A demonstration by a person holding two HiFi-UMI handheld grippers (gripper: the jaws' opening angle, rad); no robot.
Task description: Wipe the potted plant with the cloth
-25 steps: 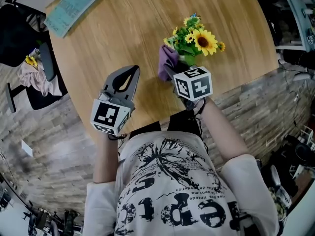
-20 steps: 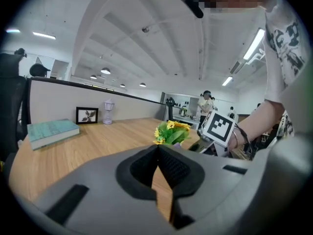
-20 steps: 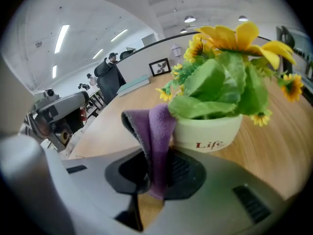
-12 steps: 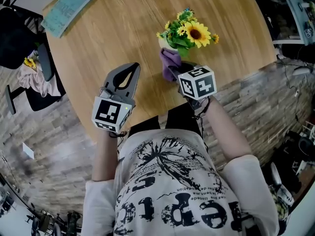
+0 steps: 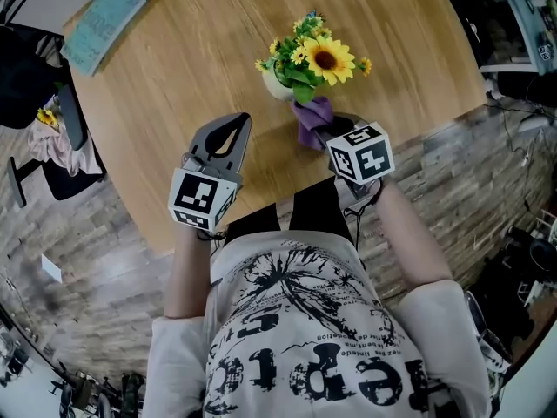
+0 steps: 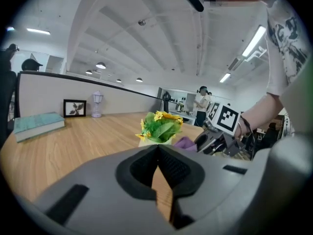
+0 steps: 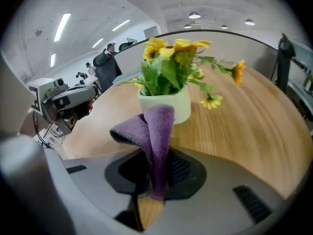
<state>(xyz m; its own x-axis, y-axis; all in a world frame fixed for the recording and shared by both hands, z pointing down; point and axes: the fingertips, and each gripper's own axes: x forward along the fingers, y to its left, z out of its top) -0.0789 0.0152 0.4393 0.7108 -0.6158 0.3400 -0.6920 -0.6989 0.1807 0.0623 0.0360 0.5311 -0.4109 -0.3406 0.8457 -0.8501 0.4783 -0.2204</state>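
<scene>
Mid-wipe, it seems: the right gripper (image 5: 325,134), clamped on the purple cloth (image 5: 312,116) at the potted plant's (image 5: 305,64) six o'clock, should next press it against the pot, while the left gripper (image 5: 228,129), closed and empty, waits at eight o'clock.

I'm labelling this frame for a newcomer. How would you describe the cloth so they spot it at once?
On the round wooden table stands a potted plant with yellow flowers. Right beside it, on the person's side, the right gripper is shut on the cloth: a small folded rag, the only purple thing on the table.
</scene>
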